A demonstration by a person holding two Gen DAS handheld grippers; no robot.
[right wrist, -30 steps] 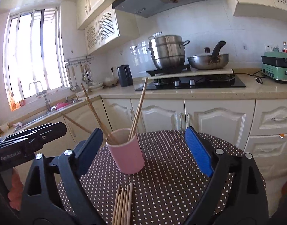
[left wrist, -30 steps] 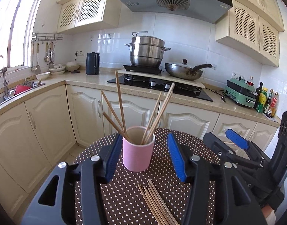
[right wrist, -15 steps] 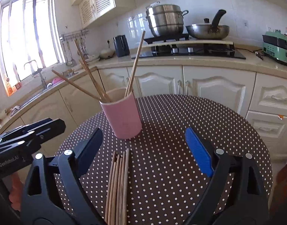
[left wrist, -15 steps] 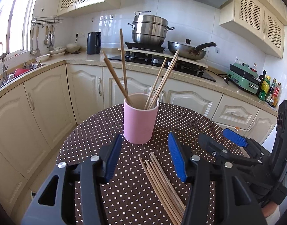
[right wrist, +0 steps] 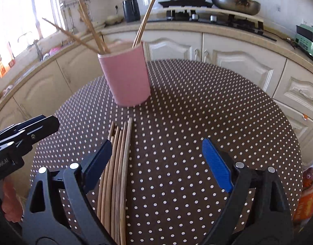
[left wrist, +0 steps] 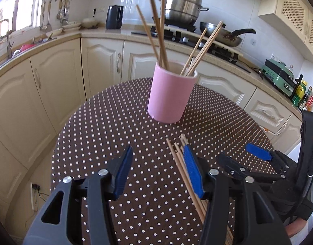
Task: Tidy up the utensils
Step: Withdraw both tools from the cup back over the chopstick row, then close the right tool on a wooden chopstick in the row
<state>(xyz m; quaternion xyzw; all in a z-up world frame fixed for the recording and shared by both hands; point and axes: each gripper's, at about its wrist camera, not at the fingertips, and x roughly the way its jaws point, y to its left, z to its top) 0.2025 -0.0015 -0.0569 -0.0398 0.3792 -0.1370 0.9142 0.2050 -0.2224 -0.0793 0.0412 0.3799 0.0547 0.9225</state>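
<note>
A pink cup (left wrist: 169,94) stands upright on the round polka-dot table (left wrist: 107,126) with several wooden chopsticks leaning in it. It also shows in the right wrist view (right wrist: 126,75). A bundle of loose chopsticks (left wrist: 186,169) lies flat on the table in front of the cup, also in the right wrist view (right wrist: 116,163). My left gripper (left wrist: 158,173) is open and empty above the table, its right finger over the bundle. My right gripper (right wrist: 156,163) is open and empty, its left finger beside the bundle. The right gripper shows at the right of the left view (left wrist: 258,157).
Cream kitchen cabinets (left wrist: 54,77) and a counter wrap behind the table. A steel pot (left wrist: 181,2) and a pan (left wrist: 223,34) sit on the stove. A sink (left wrist: 17,49) is at left. A green appliance (left wrist: 279,75) and bottles stand at right.
Both grippers have tilted down and come lower over the table. The cup now sits higher in both views and the loose chopsticks lie between or beside the fingers.
</note>
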